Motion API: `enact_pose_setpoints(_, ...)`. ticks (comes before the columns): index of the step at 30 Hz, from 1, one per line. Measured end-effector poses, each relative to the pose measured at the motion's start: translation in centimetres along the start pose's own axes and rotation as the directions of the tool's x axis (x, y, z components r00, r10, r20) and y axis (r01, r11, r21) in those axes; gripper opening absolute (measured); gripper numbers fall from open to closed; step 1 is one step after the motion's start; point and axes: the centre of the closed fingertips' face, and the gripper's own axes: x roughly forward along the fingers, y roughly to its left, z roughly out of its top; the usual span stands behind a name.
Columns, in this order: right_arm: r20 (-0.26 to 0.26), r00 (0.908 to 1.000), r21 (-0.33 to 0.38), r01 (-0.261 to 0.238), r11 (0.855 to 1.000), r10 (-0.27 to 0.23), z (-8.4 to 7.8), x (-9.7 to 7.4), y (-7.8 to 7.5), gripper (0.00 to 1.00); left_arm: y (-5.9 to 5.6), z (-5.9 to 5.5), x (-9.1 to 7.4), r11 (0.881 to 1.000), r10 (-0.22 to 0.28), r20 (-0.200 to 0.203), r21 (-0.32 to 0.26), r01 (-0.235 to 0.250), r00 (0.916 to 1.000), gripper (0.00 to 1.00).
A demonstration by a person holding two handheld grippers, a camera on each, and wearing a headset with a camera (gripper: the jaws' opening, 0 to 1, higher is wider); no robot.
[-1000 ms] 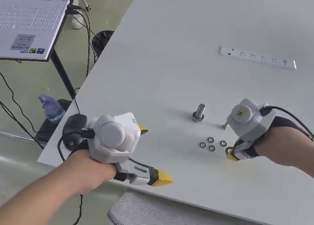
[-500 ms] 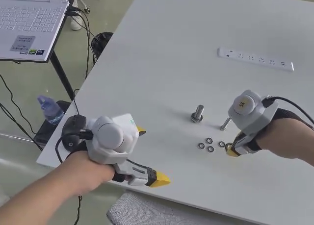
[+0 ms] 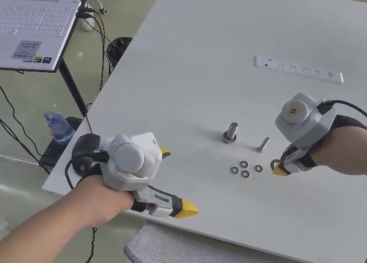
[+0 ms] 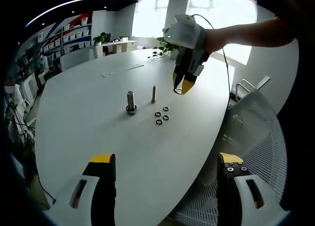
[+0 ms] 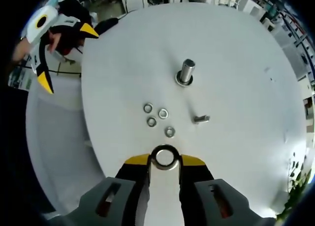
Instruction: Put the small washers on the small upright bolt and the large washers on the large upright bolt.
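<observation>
The large upright bolt and the thinner small upright bolt stand mid-table. Several small washers lie flat in a cluster just in front of them. My right gripper hovers right of the cluster, shut on a large washer held between its yellow tips. From that gripper's view the large bolt is ahead, the small bolt nearer and to the right, the small washers in between. My left gripper is open over the table's near-left edge, with nothing between its jaws.
A white power strip lies on the far side of the white table. Off the left edge are a laptop on a stand, a water bottle on the floor and cables. A mesh chair sits below the near edge.
My right gripper has risen from the tabletop and moved right and away from the washer cluster, carrying the large washer. The left gripper has hardly moved.
</observation>
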Motion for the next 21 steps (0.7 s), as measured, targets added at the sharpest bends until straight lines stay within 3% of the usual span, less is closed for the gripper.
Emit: enact_pose_setpoints(21, 0.023, 0.9997, -0.019, -0.004, 1.0, 0.004, 2.0, -1.4, -0.9, 0.21, 0.3, 0.1, -0.1, 1.0, 0.003, -0.001, 0.001, -0.003, 1.0, 0.84)
